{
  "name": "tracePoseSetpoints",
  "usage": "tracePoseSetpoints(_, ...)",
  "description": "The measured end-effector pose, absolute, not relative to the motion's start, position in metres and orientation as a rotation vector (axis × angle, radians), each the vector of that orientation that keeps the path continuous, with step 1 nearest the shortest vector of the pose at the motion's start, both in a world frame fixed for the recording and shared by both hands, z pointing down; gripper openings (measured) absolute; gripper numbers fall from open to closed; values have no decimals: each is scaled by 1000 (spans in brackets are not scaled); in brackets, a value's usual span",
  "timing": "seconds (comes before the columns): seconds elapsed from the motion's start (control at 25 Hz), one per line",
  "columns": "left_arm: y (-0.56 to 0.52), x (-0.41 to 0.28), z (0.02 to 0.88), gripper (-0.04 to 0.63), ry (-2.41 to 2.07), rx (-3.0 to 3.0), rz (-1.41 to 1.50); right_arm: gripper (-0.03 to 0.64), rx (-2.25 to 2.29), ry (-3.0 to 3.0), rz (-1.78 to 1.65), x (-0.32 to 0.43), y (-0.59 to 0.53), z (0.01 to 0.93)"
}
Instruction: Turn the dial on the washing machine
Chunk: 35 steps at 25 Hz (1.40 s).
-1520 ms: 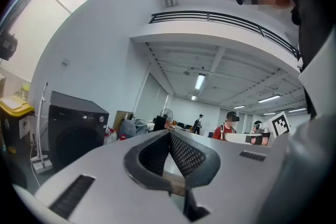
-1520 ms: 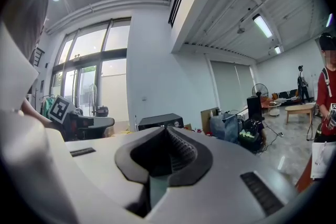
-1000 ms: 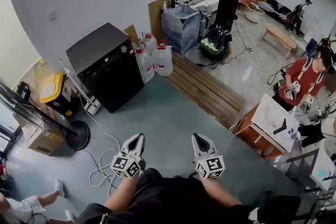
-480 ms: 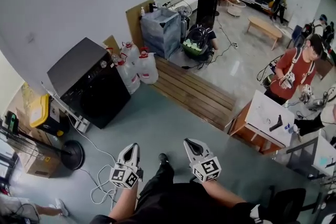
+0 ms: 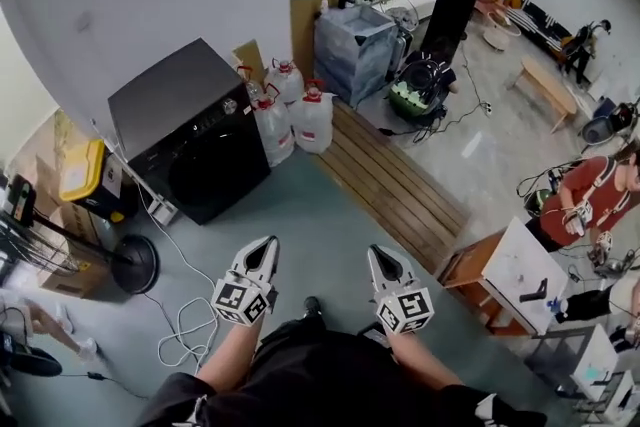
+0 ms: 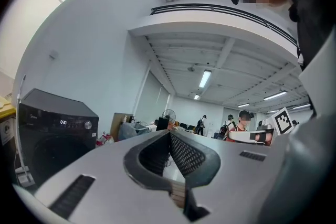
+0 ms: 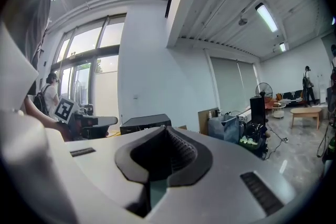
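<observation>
Bare grey floor (image 5: 315, 215) ahead lies open up to black front-loading washing machine (image 5: 190, 130); machine front unblocked. White cable loops (image 5: 190, 320) on floor, lower left. Clear red-capped water jugs (image 5: 295, 120) crowd machine's right flank in head view; black round fan base (image 5: 133, 263) stands near left front corner.

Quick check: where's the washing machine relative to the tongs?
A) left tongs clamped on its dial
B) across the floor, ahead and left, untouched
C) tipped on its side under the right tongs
B: the washing machine stands upright by the wall, across open floor from the left tongs and right tongs, both shut and empty.
</observation>
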<state>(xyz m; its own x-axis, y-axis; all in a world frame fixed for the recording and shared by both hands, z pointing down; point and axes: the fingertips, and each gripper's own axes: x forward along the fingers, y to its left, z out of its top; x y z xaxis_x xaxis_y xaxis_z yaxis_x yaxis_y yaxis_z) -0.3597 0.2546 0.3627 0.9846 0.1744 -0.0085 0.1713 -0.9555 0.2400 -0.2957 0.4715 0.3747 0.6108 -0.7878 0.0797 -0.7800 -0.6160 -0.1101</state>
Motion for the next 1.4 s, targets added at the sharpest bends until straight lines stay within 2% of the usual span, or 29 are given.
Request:
tracePoseSetpoints(0.4,182,-281,385,15,167,2889,20,23,-2739,1425,-113,-202,386,359)
tracePoseSetpoints(0.88,146,-201,425,15,-17,2894,96,23,-2635,1554,-218,-101,347,404)
tracePoseSetpoints(1.4,107,-82,357,15,-425,2921,106,23,-2342,1929,-243,65,261,356)
